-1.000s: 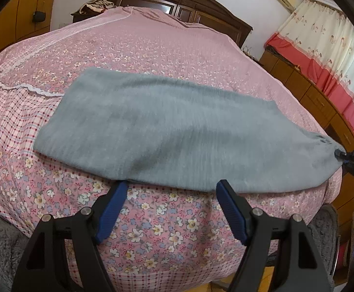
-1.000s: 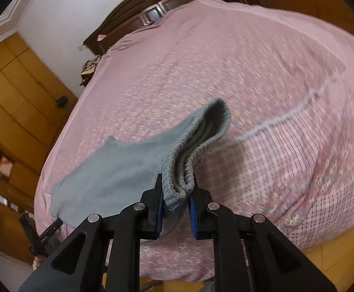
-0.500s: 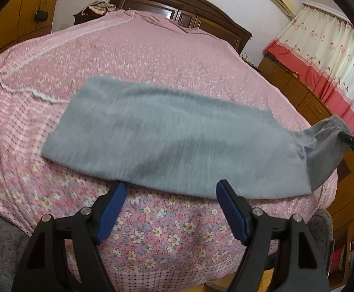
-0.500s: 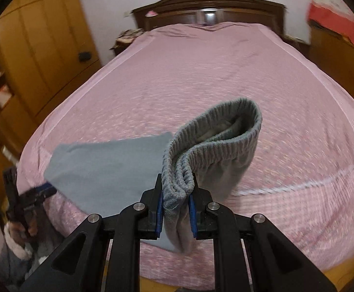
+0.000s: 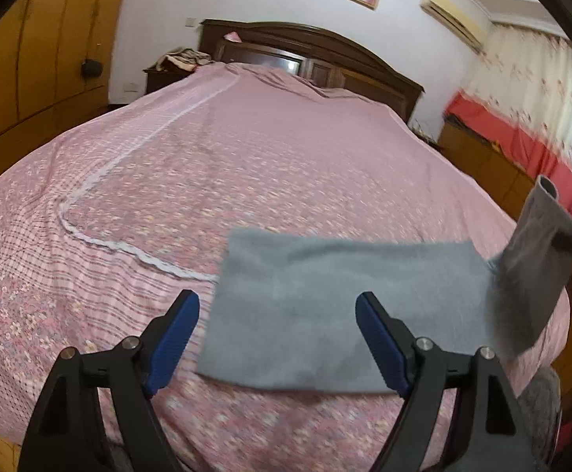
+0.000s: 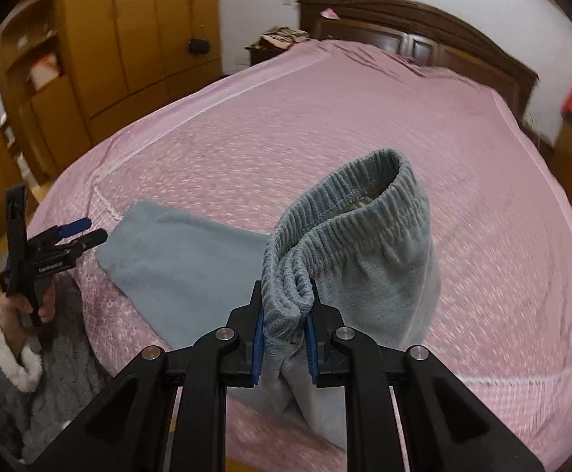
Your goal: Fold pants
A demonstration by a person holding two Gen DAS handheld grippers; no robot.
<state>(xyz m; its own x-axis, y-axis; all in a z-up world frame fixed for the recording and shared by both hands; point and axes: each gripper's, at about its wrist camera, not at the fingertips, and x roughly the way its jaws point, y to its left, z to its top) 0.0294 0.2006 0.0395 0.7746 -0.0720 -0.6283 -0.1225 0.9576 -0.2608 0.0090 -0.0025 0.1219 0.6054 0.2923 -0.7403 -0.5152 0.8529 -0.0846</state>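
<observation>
Grey fleece pants [image 5: 337, 306] lie flat on the pink floral bedspread [image 5: 246, 165], legs stacked. My left gripper [image 5: 276, 334] is open and empty, low over the near edge of the leg end. My right gripper [image 6: 286, 310] is shut on the elastic waistband [image 6: 345, 204] and holds it lifted above the bed; the raised waist end [image 5: 530, 275] hangs at the right in the left wrist view. The flat leg part [image 6: 179, 259] lies to the left in the right wrist view, with the left gripper [image 6: 77, 234] beside its far corner.
A dark wooden headboard [image 5: 309, 51] stands at the far end of the bed. Wooden wardrobes [image 6: 101, 39] line the left wall. A nightstand with clothes [image 5: 176, 67] is by the headboard. A low cabinet and red-trimmed curtains [image 5: 522, 149] run along the right.
My right gripper has lifted the waistband higher and carried it over toward the leg end. My left gripper has shifted toward the leg end, so the pants sit further right in its view.
</observation>
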